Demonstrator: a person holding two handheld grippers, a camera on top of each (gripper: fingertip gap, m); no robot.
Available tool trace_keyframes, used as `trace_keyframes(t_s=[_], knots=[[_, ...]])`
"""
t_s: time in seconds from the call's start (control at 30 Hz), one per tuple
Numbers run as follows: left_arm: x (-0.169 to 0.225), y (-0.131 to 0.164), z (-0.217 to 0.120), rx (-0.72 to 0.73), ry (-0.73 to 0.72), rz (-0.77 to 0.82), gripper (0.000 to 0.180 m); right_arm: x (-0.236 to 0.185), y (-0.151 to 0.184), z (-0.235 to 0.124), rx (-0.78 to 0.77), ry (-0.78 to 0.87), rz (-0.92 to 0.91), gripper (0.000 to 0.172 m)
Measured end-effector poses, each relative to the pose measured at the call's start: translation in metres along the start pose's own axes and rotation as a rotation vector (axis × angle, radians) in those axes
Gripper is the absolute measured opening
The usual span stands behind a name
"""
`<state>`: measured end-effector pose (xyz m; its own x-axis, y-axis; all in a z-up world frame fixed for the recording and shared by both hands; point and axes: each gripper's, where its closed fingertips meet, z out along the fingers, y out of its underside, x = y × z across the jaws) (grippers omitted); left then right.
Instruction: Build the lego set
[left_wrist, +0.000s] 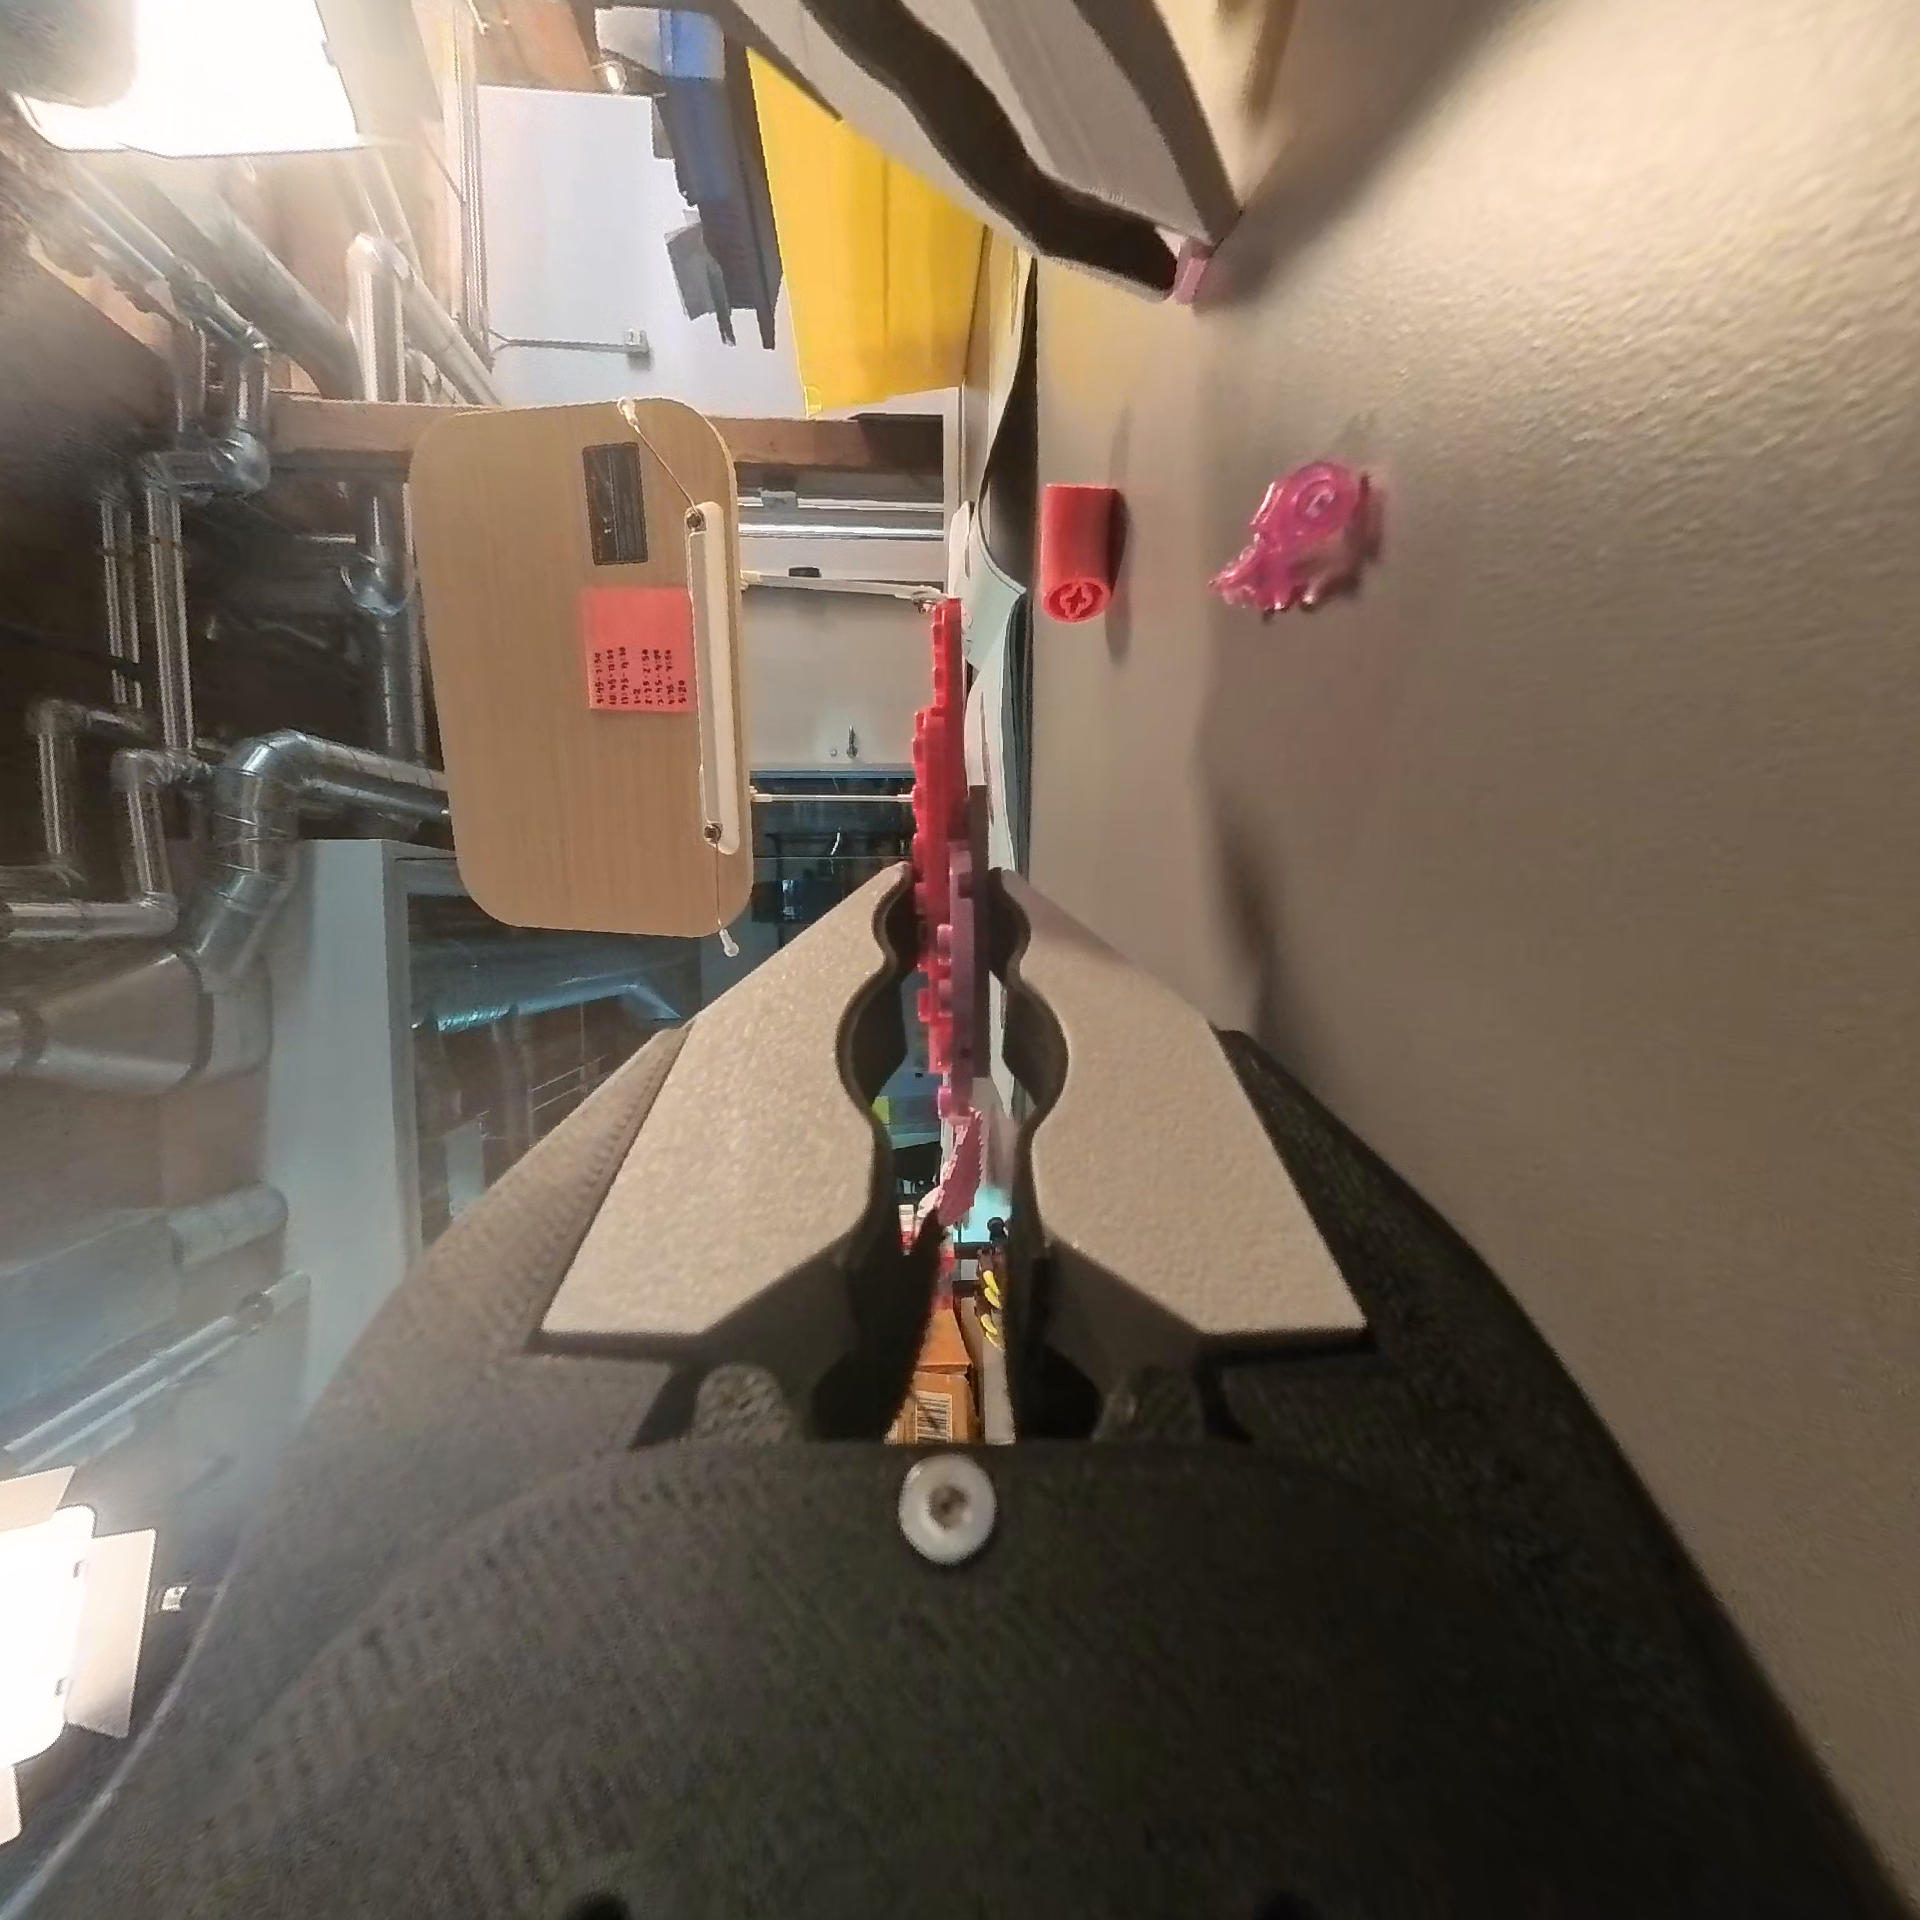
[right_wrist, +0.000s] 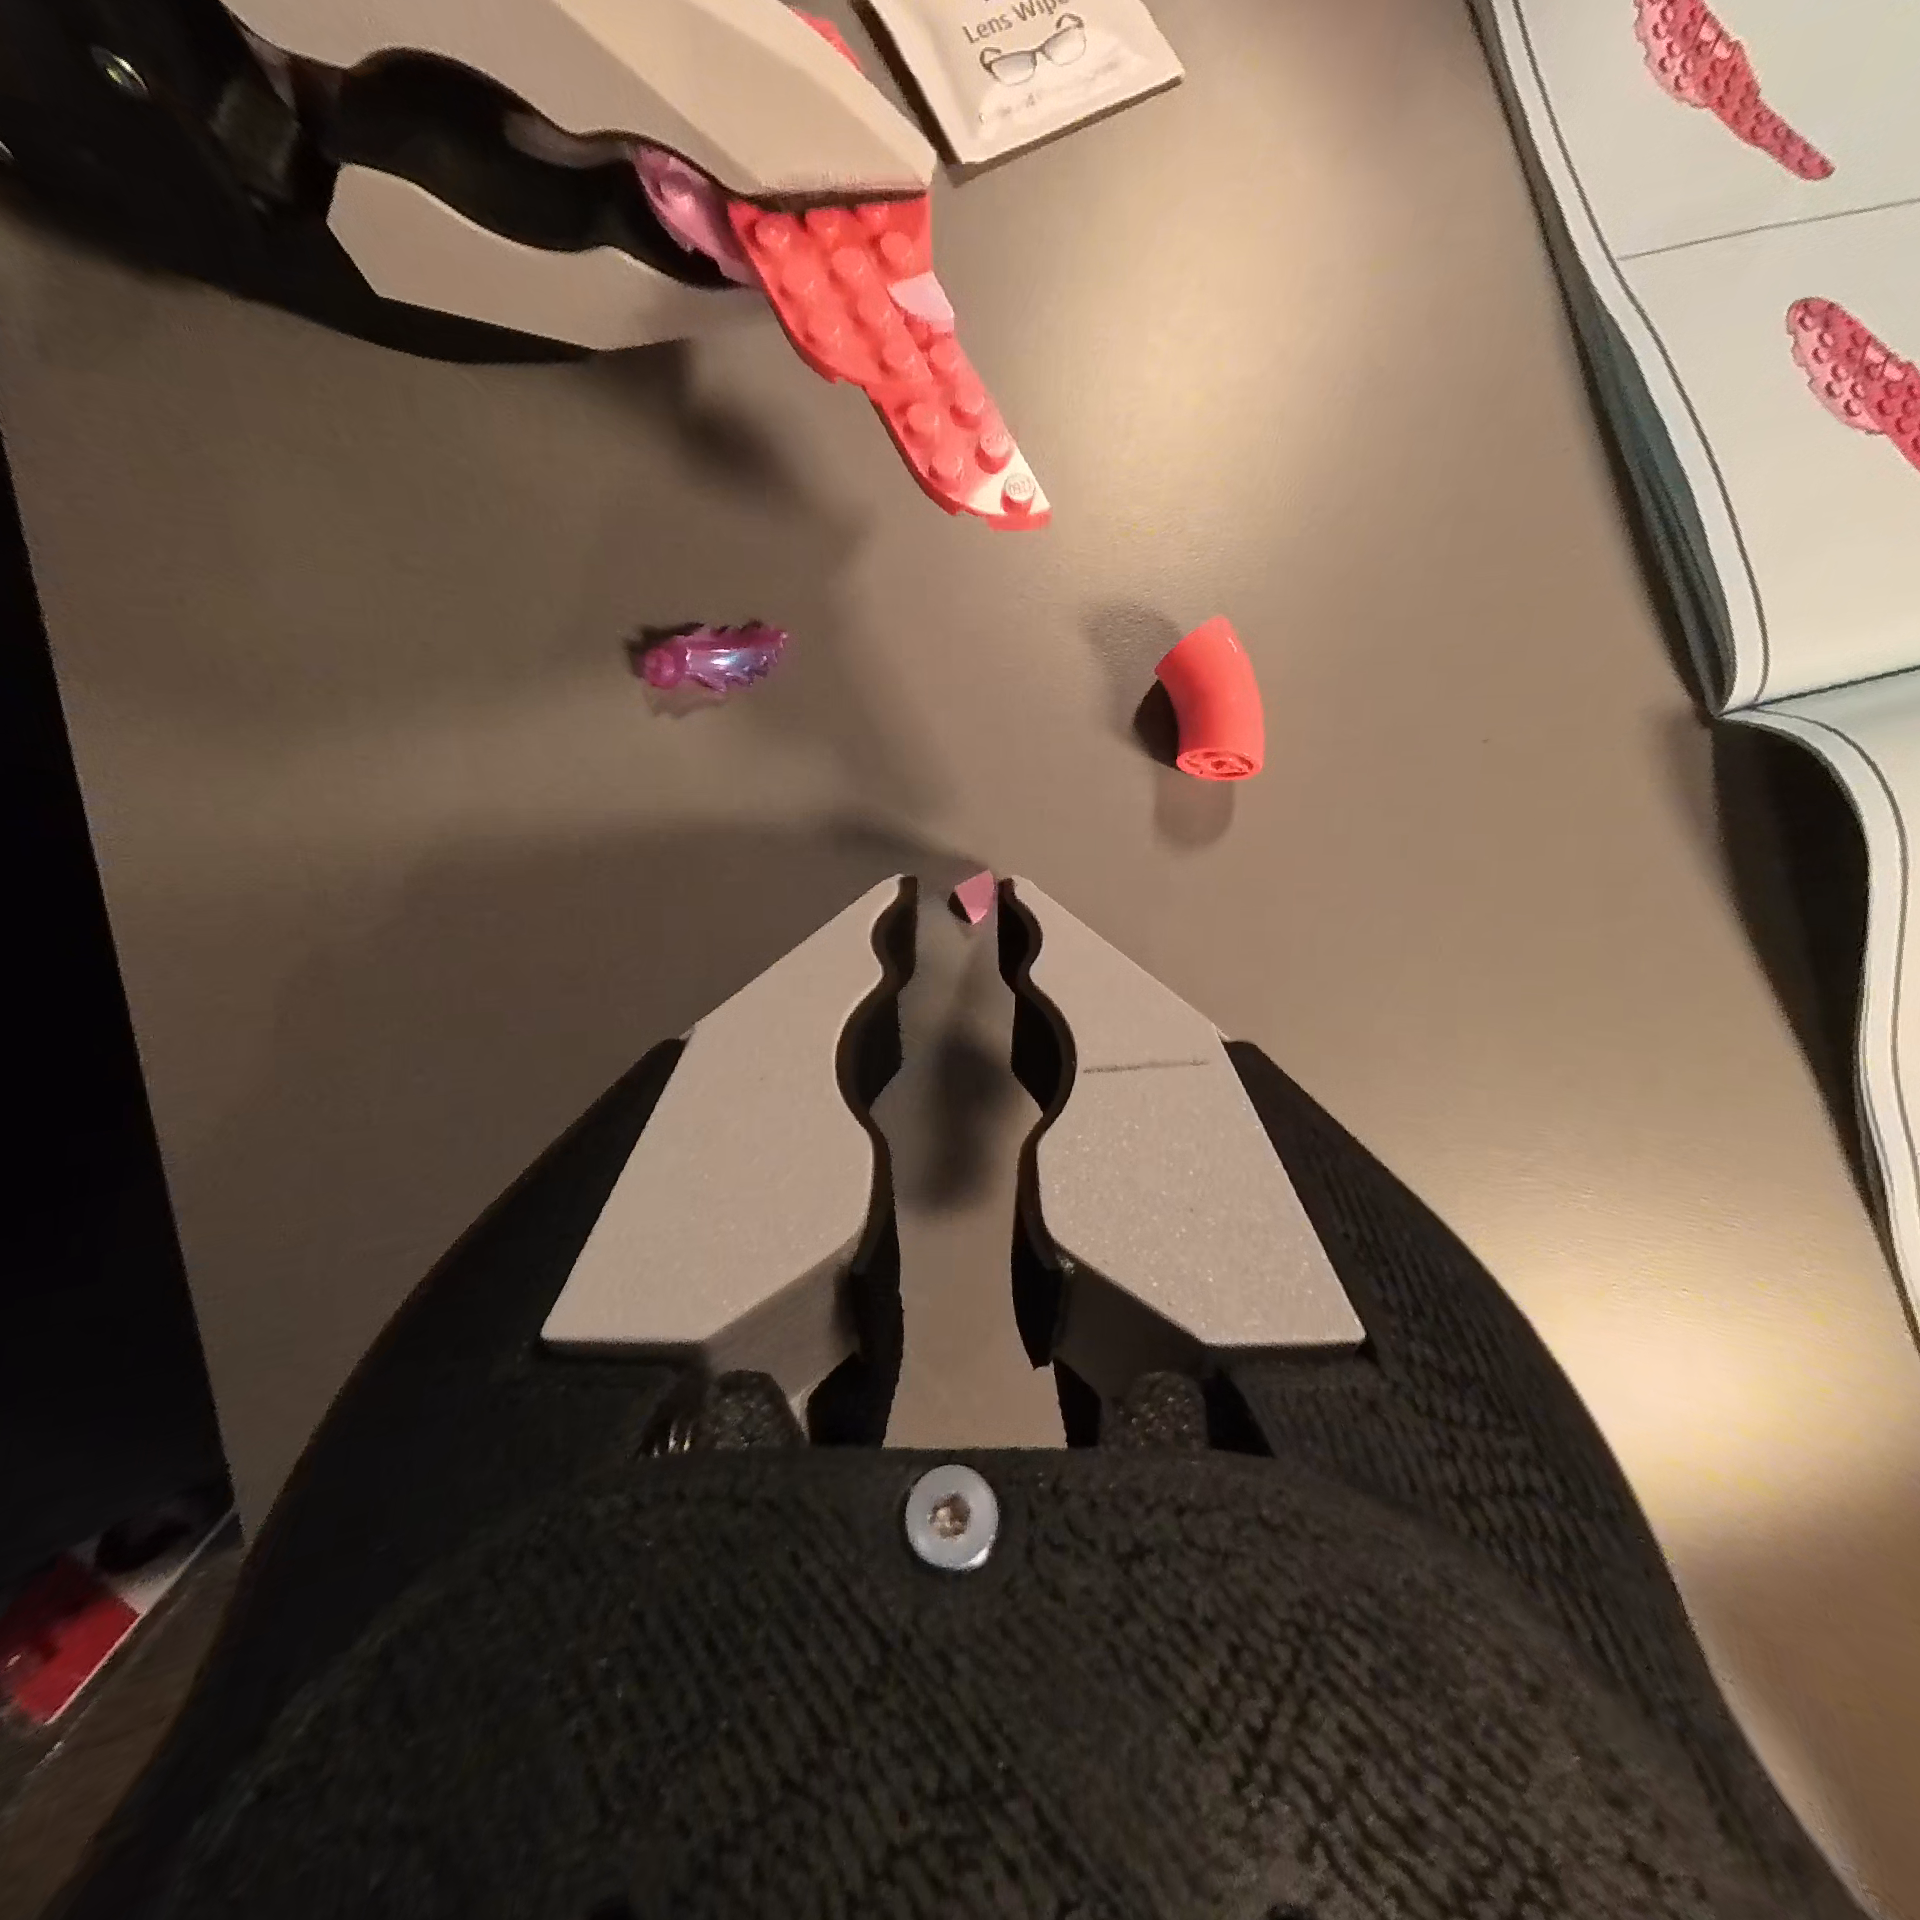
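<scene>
A long red studded plastic wing plate (right_wrist: 894, 353), pink-backed, is clamped in the left tool (left_wrist: 956, 894), tilted on edge; the right tool (right_wrist: 954, 896) stands narrowly parted, a small pink piece (right_wrist: 975, 896) beside one fingertip.

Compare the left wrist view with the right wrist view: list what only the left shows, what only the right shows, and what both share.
Only the left wrist view: a hanging wooden board with an orange note, and metal pipes.

Only the right wrist view: the right gripper with a small pink piece beside one fingertip, a white packet, and an open booklet.

Both: the left gripper clamping a red studded plate, the red curved piece, the magenta translucent piece, and the grey table.
</scene>
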<state>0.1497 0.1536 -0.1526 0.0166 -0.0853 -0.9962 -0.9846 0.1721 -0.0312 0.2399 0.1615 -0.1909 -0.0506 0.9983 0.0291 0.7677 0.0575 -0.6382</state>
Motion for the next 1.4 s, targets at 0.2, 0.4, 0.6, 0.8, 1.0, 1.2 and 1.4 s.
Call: trace_keyframes(t_s=[0.2,0.4,0.6,0.8,1.0,1.2,1.4], knots=[[0.0,0.0,0.0,0.001,0.0,0.001,0.011,-0.011,0.002,-0.003,0.002,-0.071,0.029,0.015],[0.0,-0.001,0.0,0.005,-0.003,0.006,0.011,-0.013,-0.013,-0.009,0.112,-0.099,0.006,0.016],[0.0,-0.002,0.0,0.011,-0.003,0.006,0.011,-0.017,-0.007,0.003,0.098,-0.145,-0.121,0.026],[0.0,-0.002,0.001,0.01,-0.001,0.004,0.011,-0.013,-0.003,0.001,0.082,-0.157,-0.114,0.019],[0.0,-0.002,0.001,0.011,-0.001,0.004,0.011,-0.011,-0.002,0.001,0.095,-0.14,-0.111,0.013],[0.0,-0.001,0.001,0.01,0.001,0.002,0.011,-0.014,-0.003,0.001,0.096,-0.157,-0.114,0.005],[0.0,-0.001,0.001,0.009,0.002,0.001,0.011,-0.015,-0.006,0.004,0.119,-0.154,-0.127,0.013]])
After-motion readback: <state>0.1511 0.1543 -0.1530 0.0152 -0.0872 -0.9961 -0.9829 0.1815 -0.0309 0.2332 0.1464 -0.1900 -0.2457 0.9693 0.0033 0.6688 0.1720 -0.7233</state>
